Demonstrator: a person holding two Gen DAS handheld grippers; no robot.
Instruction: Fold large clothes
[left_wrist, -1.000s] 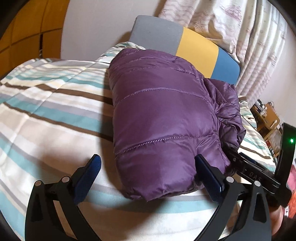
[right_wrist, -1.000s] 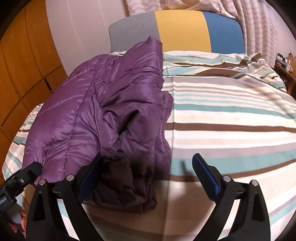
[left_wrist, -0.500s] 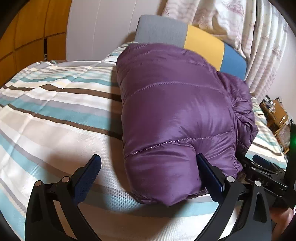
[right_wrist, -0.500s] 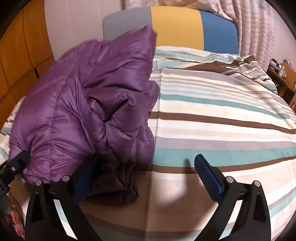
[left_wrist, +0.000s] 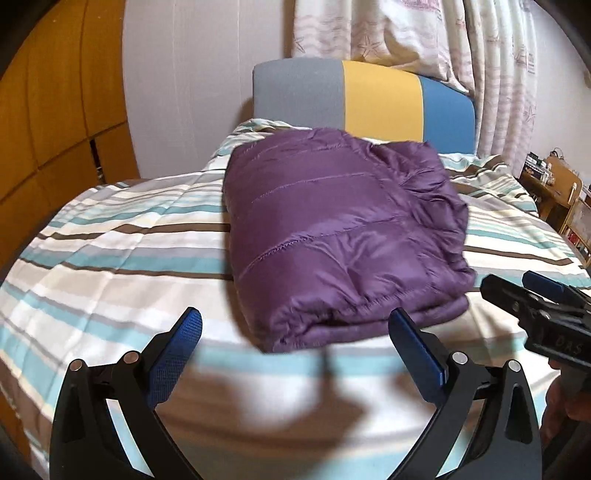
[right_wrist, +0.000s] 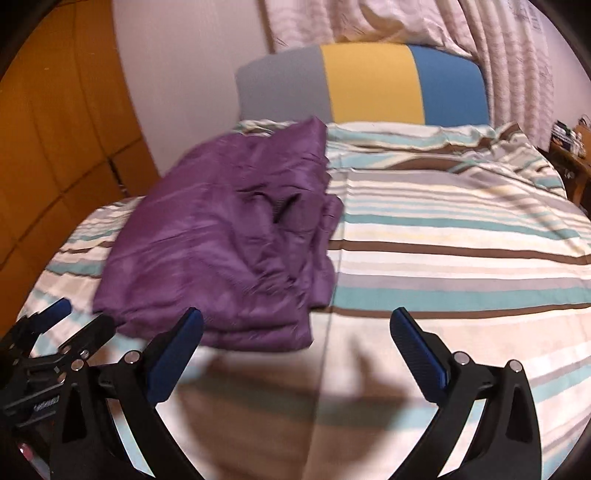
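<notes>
Two grippers, both spread wide and gripping nothing. Left gripper (left_wrist: 293, 339) above the striped bedspread (left_wrist: 110, 258) near the bed's foot edge, blue pads (left_wrist: 173, 360) well apart, bare cloth between them. Right gripper (right_wrist: 295, 339) likewise parted, hovering over the bedspread (right_wrist: 461, 240) just short of the foot edge, nothing between its pads (right_wrist: 419, 356). Each tool visible from the other's camera: right gripper (left_wrist: 539, 306) at the right edge of the left wrist view, left gripper (right_wrist: 55, 332) at the lower left of the right wrist view.

Purple puffer jacket (left_wrist: 332, 236) folded into a thick, roughly rectangular bundle, lying flat on the bedspread toward the bed's left side, running from near the foot edge up toward the pillow end. Smooth quilted panel on top at the left; crumpled layers and loose folds along its right flank. Near hem just beyond the left gripper's fingertips, apart from them. Same jacket (right_wrist: 229, 236) in the right wrist view somewhat blurred, its near corner just ahead of the right gripper's left finger, whether touching not clear.

Grey, yellow and blue headboard (left_wrist: 369, 99) at the far end of the bed, patterned curtain (left_wrist: 424, 37) behind it, wooden panelled wall (left_wrist: 55, 129) along the left, a wooden shelf unit (left_wrist: 561, 192) off the right side.
</notes>
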